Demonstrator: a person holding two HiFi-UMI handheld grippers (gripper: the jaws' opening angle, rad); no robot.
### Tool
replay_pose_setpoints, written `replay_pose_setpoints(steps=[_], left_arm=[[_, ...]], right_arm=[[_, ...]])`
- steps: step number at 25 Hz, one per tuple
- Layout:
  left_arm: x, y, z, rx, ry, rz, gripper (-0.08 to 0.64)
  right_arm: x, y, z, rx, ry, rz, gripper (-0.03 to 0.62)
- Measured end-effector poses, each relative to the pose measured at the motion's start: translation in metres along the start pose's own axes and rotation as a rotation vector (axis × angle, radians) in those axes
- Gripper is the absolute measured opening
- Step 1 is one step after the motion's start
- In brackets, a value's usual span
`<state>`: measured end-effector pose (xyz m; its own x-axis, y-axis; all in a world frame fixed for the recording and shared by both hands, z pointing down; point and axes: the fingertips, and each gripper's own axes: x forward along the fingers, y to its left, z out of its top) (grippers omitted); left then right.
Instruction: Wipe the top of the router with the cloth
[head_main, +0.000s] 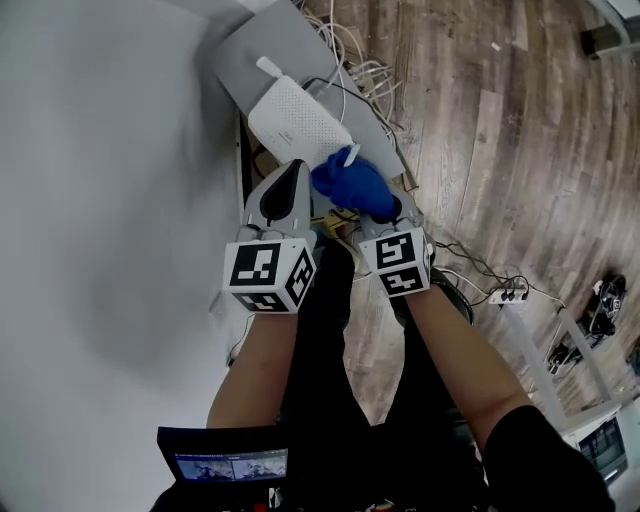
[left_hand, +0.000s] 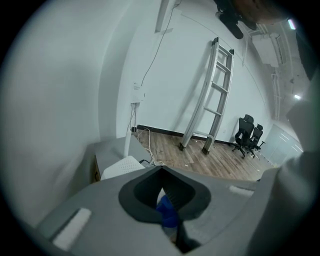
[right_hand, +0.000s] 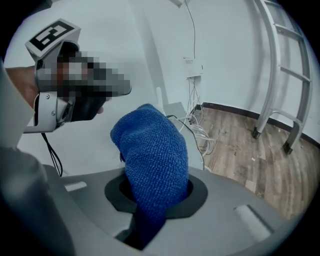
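A white router (head_main: 298, 118) with a short antenna lies on a grey cabinet top (head_main: 262, 48) against the wall; its perforated corner (left_hand: 119, 168) shows in the left gripper view. My right gripper (head_main: 376, 208) is shut on a blue cloth (head_main: 350, 183), and the bunched cloth sits at the router's near right edge. In the right gripper view the blue cloth (right_hand: 152, 160) rises out from between the jaws of the right gripper (right_hand: 155, 202). My left gripper (head_main: 296, 168) is shut and holds nothing, its tip at the router's near edge, just left of the cloth.
A tangle of white cables (head_main: 362, 62) lies on the wooden floor beyond the cabinet. A power strip (head_main: 506, 293) and black cords lie at the right. A ladder (left_hand: 212, 95) leans on the far wall next to office chairs (left_hand: 250, 135). The white wall (head_main: 100, 200) runs close along the left.
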<state>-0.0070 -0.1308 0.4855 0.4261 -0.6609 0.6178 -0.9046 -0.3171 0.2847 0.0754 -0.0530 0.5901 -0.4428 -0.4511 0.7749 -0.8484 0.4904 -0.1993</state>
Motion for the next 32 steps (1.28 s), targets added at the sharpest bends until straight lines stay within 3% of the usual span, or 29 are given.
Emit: replay_pose_setpoints(steps=[11, 20, 32], left_arm=[[0.018, -0.002, -0.015, 0.020, -0.019, -0.032, 0.002], [0.008, -0.009, 0.020, 0.022, -0.011, -0.060, 0.002], [-0.049, -0.032, 0.114, -0.004, -0.073, 0.006, 0.002]], right_arm=[[0.036, -0.033, 0.004, -0.074, -0.035, -0.049, 0.098], [-0.001, -0.017, 0.038, -0.049, -0.030, -0.042, 0.098], [-0.081, 0.004, 0.153, -0.134, -0.112, 0.026, 0.098]])
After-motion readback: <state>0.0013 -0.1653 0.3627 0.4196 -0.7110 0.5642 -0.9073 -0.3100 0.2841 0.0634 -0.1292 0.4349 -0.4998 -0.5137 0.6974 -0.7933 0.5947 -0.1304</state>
